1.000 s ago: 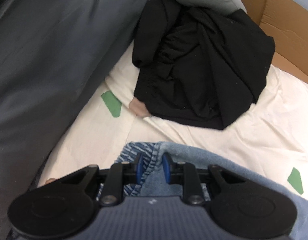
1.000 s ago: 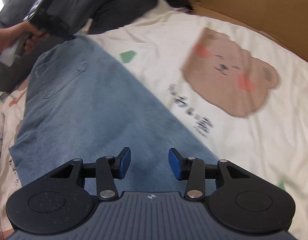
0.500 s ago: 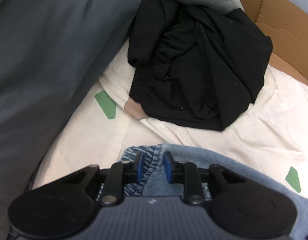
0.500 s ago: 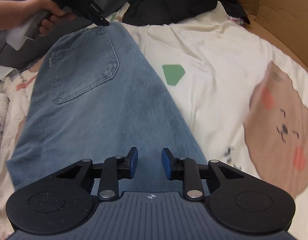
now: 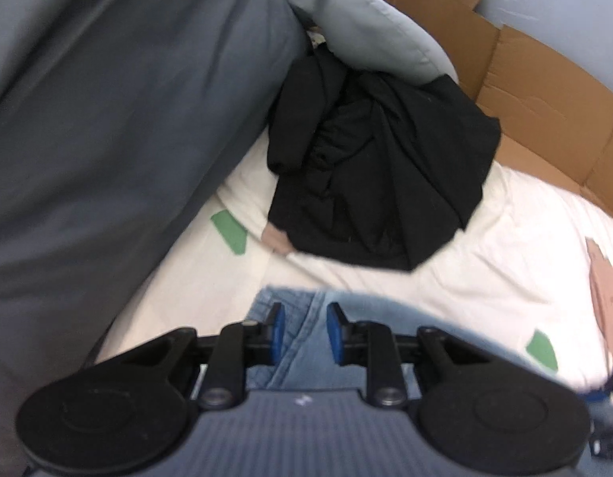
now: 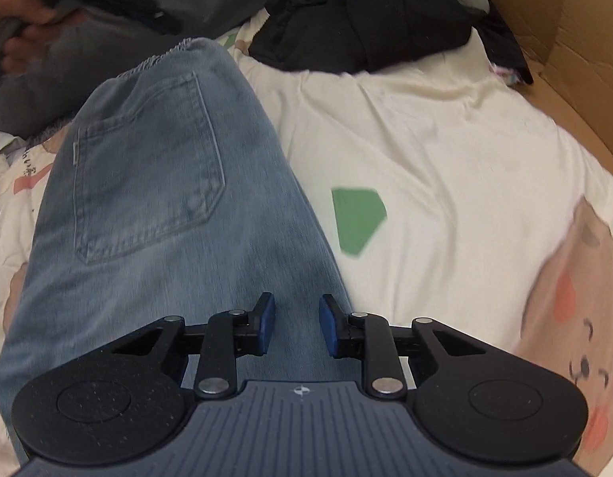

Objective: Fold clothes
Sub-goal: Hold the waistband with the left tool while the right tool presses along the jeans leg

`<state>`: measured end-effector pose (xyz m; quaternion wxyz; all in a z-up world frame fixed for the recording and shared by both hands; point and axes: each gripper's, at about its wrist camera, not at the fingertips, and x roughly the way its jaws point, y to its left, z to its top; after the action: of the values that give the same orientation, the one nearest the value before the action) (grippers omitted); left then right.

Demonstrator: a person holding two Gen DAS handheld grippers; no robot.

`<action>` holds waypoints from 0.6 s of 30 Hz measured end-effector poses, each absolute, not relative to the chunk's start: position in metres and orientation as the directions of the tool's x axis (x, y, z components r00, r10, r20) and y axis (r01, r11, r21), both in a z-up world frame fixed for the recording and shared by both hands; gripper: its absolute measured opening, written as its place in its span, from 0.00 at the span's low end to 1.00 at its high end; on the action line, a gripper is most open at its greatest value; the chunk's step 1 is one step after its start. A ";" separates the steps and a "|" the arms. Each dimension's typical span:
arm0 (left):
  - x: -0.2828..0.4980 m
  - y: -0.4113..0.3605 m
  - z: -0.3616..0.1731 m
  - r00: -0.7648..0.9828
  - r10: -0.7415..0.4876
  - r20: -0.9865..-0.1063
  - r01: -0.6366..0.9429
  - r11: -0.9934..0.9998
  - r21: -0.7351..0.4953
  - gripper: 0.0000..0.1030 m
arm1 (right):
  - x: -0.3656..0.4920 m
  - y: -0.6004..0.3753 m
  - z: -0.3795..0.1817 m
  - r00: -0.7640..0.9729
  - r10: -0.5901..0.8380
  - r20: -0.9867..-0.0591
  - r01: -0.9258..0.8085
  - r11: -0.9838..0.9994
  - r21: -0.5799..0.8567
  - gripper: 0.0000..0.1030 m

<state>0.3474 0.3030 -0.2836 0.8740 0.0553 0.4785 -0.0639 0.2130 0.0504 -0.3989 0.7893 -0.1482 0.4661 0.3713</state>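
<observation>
Between both grippers' fingers point(image 5: 275, 332) lie jeans point(image 6: 155, 198); blur hides any grip.

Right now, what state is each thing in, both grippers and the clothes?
left gripper, shut on the jeans' waistband.
right gripper, jaws apart over the jeans leg, nothing pinched.
jeans, stretched out, back pocket up.
black garment, crumpled heap, unfolded.

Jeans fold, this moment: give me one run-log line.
stage: folding jeans | left gripper: grips waistband | right gripper: fabric between pads, grip unclear | nearby: black garment on sheet
</observation>
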 end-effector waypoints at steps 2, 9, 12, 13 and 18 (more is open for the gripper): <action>0.334 0.309 -0.282 0.528 -0.045 -0.848 0.174 0.983 0.057 0.24 | 0.218 0.061 -0.397 0.286 0.437 -0.853 -0.731 0.675 0.100 0.30; 0.291 0.336 -0.307 0.458 -0.002 -0.889 0.107 0.993 0.053 0.23 | 0.235 0.074 -0.404 0.202 0.390 -0.898 -0.754 0.647 0.111 0.29; 0.280 0.340 -0.320 0.443 0.024 -0.896 0.099 0.992 0.075 0.21 | 0.237 0.080 -0.408 0.190 0.359 -0.914 -0.761 0.642 0.094 0.24; 0.279 0.342 -0.324 0.440 0.031 -0.897 0.097 0.992 0.082 0.21 | 0.237 0.082 -0.410 0.186 0.350 -0.918 -0.762 0.642 0.090 0.23; 0.284 0.348 -0.341 0.428 0.033 -0.903 0.071 0.995 0.070 0.21 | 0.240 0.084 -0.413 0.175 0.344 -0.923 -0.750 0.653 0.102 0.22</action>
<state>0.2840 0.3483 -0.3411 0.8436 0.0485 0.5347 -0.0111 0.2397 0.0837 -0.4130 0.7416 -0.1931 0.5260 0.3689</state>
